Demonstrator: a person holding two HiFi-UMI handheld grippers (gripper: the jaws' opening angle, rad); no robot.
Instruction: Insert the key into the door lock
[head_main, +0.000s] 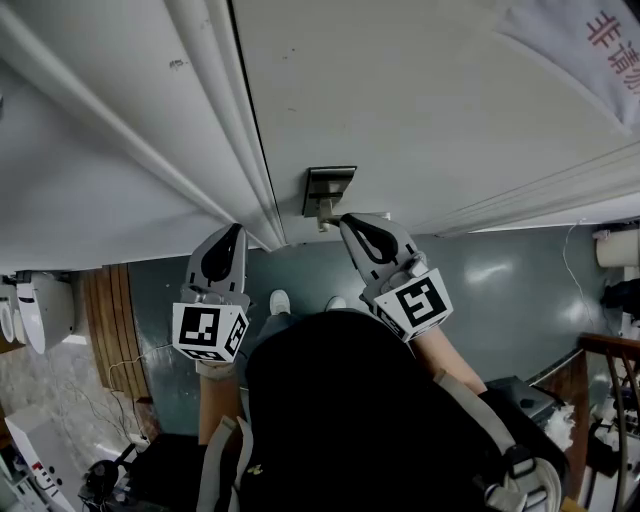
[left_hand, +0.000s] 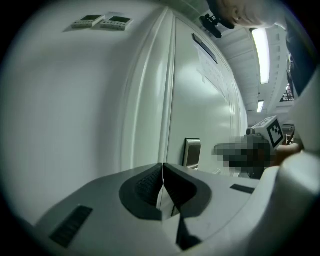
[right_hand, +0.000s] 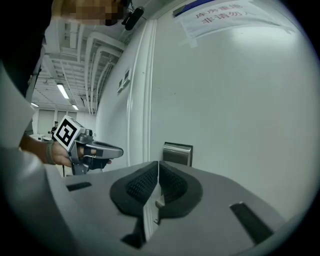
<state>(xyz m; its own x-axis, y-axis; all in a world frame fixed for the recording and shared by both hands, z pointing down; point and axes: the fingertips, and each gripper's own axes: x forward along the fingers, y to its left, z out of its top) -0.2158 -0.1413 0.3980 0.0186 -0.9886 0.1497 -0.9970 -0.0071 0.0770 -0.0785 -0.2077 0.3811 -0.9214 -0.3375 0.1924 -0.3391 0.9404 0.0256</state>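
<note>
The left gripper (left_hand: 163, 166), grey with dark ribbed pads, has its fingers pressed flat together with nothing between them. In the head view it hangs in the air just short of the white moulded door frame (head_main: 215, 120), touching nothing.

The right gripper (right_hand: 158, 163) also has its fingers closed at the tips. Lower in the narrow slit between its pads a small pale piece (right_hand: 158, 202) shows. I cannot tell whether it is the key, or whether it is held or merely seen through the gap.

From above, the right fingertips sit at a small pale stub (head_main: 325, 211) that projects from the door just under the lock. Touching or just beside cannot be told.

The door lock, a rectangular brushed-metal plate with a dark edge (head_main: 329, 188), is mounted on the white door (head_main: 420, 110) near the seam with the frame. In the right gripper view it stands directly above the closed fingertips. Its long axis runs up the door, taller than wide, and its face points outward toward the person. The right gripper's long axis aims at the door just below the plate, and the left gripper's aims toward the frame.

Farther up the door hangs a white paper notice with red characters (head_main: 590, 40).
</note>
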